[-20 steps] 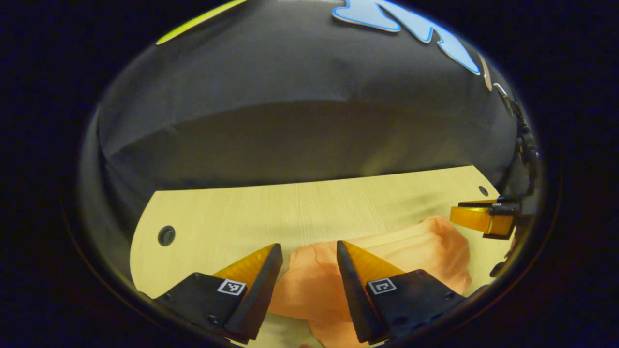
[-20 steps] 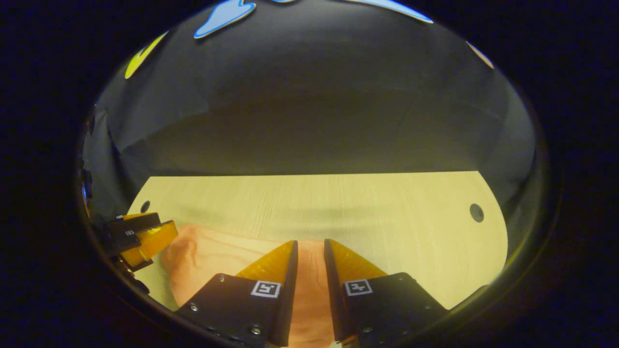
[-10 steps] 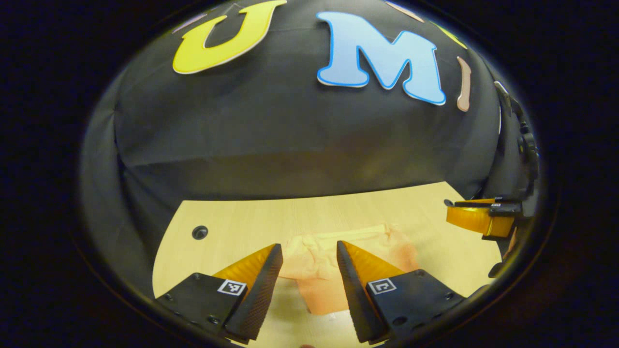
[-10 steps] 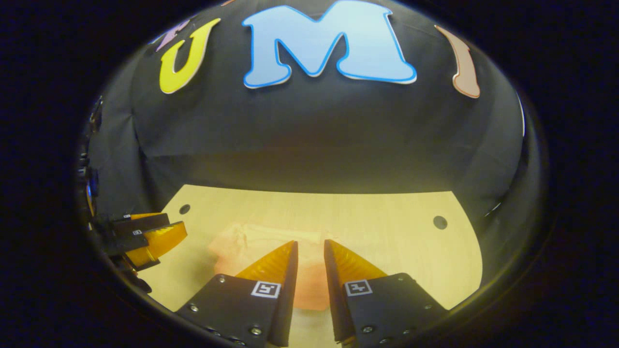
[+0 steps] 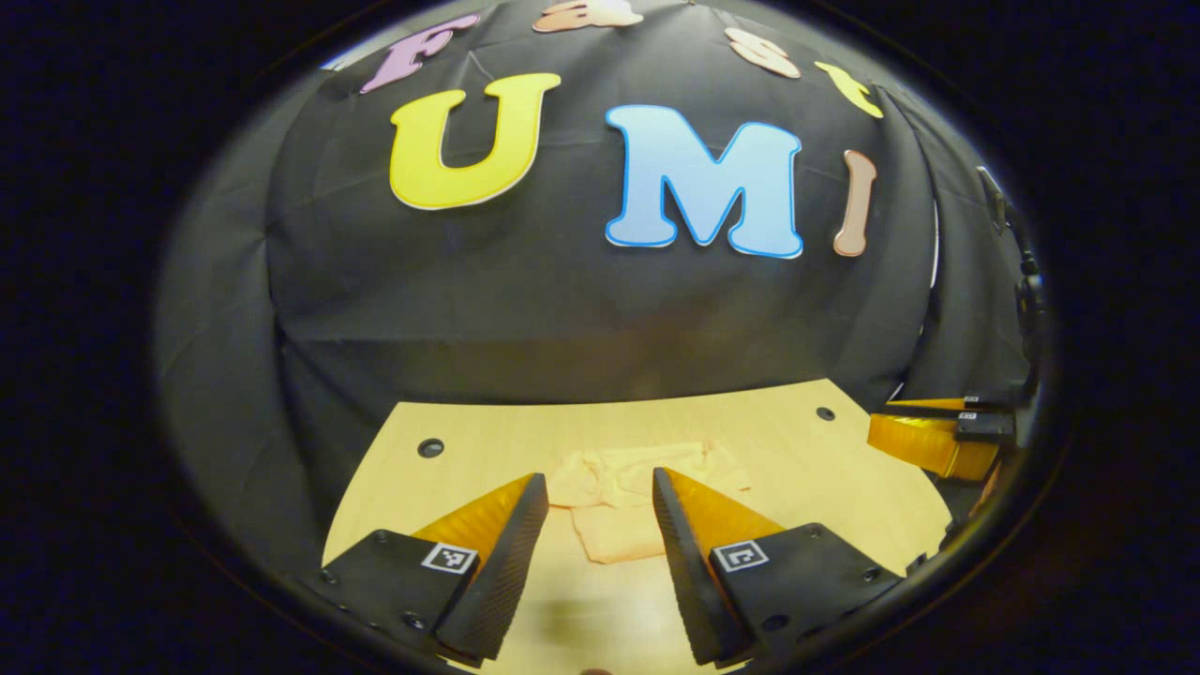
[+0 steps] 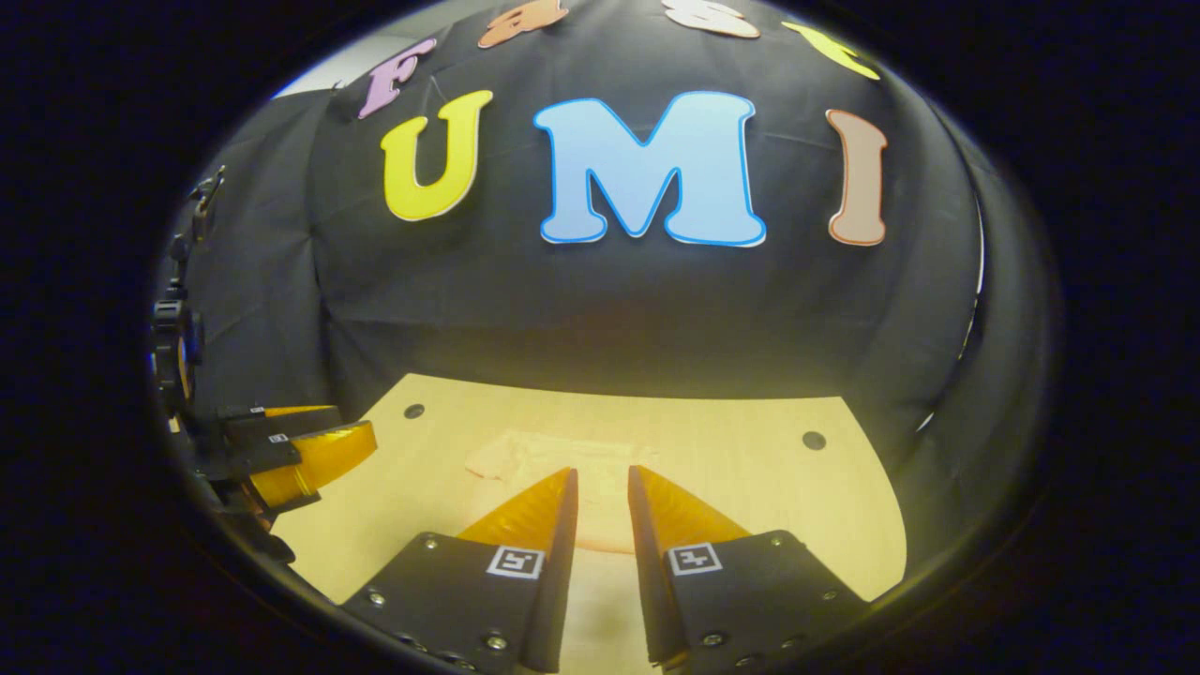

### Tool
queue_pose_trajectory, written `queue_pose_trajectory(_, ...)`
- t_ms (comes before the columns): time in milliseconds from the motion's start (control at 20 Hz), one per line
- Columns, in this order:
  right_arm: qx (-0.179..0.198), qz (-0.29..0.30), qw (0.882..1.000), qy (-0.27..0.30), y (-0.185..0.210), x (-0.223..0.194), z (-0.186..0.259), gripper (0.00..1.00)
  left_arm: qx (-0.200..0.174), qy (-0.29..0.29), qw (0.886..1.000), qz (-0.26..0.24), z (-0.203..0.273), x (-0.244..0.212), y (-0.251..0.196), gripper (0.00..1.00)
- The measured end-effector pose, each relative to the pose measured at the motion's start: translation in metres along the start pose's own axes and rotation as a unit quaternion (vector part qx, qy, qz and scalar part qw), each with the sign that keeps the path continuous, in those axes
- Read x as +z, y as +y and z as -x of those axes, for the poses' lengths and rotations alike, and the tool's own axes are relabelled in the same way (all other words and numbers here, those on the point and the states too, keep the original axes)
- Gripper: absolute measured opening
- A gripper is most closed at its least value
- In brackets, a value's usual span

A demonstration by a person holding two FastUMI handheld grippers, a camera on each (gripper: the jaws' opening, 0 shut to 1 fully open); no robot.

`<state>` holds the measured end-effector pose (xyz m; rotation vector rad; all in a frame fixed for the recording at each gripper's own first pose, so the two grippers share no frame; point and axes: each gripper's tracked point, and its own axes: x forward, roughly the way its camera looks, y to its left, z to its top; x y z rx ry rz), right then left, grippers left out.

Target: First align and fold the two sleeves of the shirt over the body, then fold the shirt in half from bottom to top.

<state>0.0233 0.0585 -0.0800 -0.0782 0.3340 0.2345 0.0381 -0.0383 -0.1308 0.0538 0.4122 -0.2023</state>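
A peach shirt [image 5: 614, 530] lies folded into a small bundle on the pale wooden table [image 5: 806, 473]. My left gripper [image 5: 599, 476] hovers above and back from it, open, with nothing between its fingers. In the right gripper view the same shirt [image 6: 511, 455] lies beyond my right gripper [image 6: 601, 471], whose fingers stand a narrow gap apart and hold nothing. Each gripper also appears in the other's view: the right gripper [image 5: 937, 436] at the far right, the left gripper [image 6: 309, 450] at the far left. Both are off the cloth.
The table [image 6: 750, 469] has small round holes near its far corners [image 5: 431, 447] [image 6: 814, 440]. The booth's black cloth wall rises just behind the table's far edge. Bare tabletop surrounds the shirt on both sides.
Both grippers have pulled up and back from the shirt, which now looks smaller and farther off. The views have tilted up toward the wall. The shirt stays on the table.
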Motion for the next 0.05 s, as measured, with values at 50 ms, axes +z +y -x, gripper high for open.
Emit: queue_pose_trajectory(50,0.000,-0.002,1.000,-0.002,0.0021,-0.0023,0.0087,0.34,0.000,-0.002,1.000,0.000,0.0104,-0.0017,-0.0029,0.72)
